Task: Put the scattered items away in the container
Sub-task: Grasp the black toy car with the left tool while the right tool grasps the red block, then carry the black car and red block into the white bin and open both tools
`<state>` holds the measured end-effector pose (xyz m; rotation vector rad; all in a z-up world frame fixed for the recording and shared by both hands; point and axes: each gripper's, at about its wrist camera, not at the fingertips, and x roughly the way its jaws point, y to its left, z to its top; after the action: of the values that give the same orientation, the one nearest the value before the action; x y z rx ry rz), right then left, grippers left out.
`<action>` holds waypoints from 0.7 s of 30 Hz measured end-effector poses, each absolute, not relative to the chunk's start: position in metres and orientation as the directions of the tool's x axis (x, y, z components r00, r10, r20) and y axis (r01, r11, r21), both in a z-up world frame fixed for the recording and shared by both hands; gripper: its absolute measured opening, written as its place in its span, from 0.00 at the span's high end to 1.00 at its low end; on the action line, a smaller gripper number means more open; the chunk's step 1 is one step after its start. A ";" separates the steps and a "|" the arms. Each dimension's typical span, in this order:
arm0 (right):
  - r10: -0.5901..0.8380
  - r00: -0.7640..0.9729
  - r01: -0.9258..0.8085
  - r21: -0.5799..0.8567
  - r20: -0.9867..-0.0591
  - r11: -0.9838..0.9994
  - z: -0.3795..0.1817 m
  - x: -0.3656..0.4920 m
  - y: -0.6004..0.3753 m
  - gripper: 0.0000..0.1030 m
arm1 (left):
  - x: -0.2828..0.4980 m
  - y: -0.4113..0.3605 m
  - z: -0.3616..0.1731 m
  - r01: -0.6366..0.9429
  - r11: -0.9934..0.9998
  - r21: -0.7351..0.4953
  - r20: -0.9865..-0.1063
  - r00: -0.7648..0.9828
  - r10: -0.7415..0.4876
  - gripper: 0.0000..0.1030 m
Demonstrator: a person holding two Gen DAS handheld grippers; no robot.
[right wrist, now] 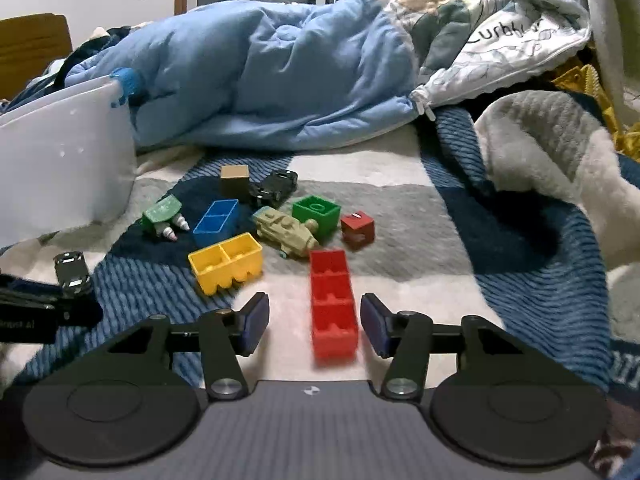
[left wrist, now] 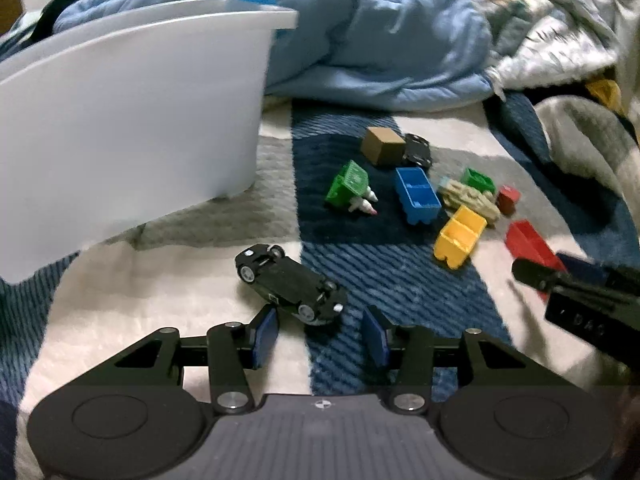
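- Here, the left gripper [left wrist: 320, 334] stands open, pads apart and touching nothing; a black car [left wrist: 290, 284] lies upturned just beyond them on the blanket [left wrist: 400, 280].
- The right gripper [right wrist: 315, 322] is open around a long red brick [right wrist: 333, 304], its pads clear of the brick's sides.
- The white bin [left wrist: 120, 120] sits left, with yellow [right wrist: 226, 262], blue [right wrist: 216, 222] and green [right wrist: 316, 212] bricks scattered beside it.

Partial script "Curbl…" showed on the white printed quilt cover [right wrist: 516, 46]; "DAC" was embossed on the black right gripper body [left wrist: 588, 326].
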<state>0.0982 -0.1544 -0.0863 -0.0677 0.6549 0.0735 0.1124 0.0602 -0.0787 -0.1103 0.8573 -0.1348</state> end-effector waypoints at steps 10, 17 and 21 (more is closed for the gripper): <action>0.074 0.767 -0.111 -0.018 -0.637 0.994 -0.093 0.096 -0.161 0.73 | 0.134 0.049 -0.081 -0.071 0.993 -0.097 -0.769 0.639 -0.030 0.55; 0.086 0.769 -0.120 -0.010 -0.633 0.993 -0.086 0.091 -0.165 0.73 | 0.122 0.048 -0.074 -0.012 0.999 -0.042 -0.767 0.641 -0.025 0.66; 0.091 0.782 -0.136 -0.026 -0.617 0.990 -0.077 0.084 -0.162 0.73 | 0.109 0.047 -0.064 0.018 1.000 -0.004 -0.744 0.668 -0.015 0.68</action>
<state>0.0835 -0.1616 -0.0771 -0.0706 0.6625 0.1228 0.1088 0.0466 -0.0640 0.0034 0.8390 -0.0184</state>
